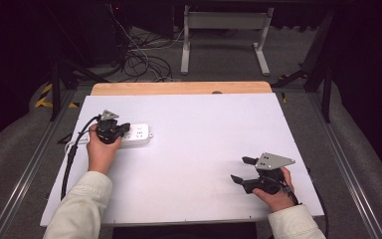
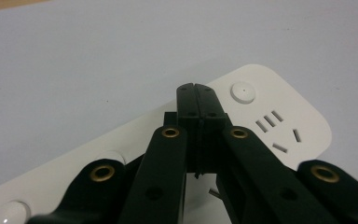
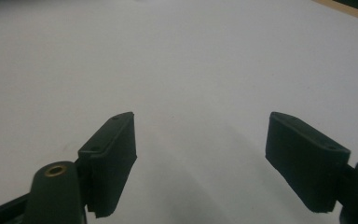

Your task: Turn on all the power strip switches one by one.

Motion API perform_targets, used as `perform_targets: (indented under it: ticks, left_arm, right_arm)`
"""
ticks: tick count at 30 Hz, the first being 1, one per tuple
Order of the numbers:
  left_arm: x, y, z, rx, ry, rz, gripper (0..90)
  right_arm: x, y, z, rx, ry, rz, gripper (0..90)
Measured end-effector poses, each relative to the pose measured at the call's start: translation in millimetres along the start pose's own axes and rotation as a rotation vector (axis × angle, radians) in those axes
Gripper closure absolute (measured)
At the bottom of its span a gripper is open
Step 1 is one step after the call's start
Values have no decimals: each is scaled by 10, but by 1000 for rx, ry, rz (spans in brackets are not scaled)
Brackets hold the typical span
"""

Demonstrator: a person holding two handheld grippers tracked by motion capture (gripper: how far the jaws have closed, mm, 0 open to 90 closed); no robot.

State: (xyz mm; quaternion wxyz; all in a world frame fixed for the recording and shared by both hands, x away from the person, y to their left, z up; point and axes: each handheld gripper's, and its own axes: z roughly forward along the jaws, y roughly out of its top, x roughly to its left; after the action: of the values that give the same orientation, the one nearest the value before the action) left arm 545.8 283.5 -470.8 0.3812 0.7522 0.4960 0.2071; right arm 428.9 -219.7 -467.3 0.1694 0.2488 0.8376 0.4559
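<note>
Right gripper [image 1: 242, 170] at 5 o'clock on white table [image 1: 204, 149], jaws spread wide, holding nothing. Left gripper [image 1: 124, 129] at 9 o'clock, jaws pressed together over white power strip [image 1: 140, 134], tips near round button [image 2: 243, 91] at its far end
</note>
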Motion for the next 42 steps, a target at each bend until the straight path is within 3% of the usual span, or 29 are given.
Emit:
perform_targets:
  ticks: [6,9,11,13,18,22,28,33,42]
  left_arm:
    - [-16,13,1,17,25,-4,900]
    - [-2,13,2,10,7,-18,900]
    - [-17,45,-38,6,30,-12,899]
    - [-49,86,-94,-31,42,-6,899]
    - [-122,224,-211,-95,10,9,898]
    - [-125,204,-190,-72,15,21,898]
    - [-154,211,-161,-79,1,20,898]
    - [-234,192,-65,-61,-12,45,898]
    - [-319,149,93,-34,-26,48,898]
  right_arm:
    - [3,1,-9,-3,-1,-1,250]
    - [13,3,-18,-5,1,-3,250]
    - [10,4,-18,-6,1,-3,250]
    - [5,6,-13,-8,1,-2,250]
    - [-1,7,-2,-4,0,1,250]
    - [0,6,-10,-7,1,1,250]
    - [-2,5,-11,-7,1,3,250]
    - [-2,6,-6,-5,2,2,250]
    - [-3,4,-9,-6,3,3,250]
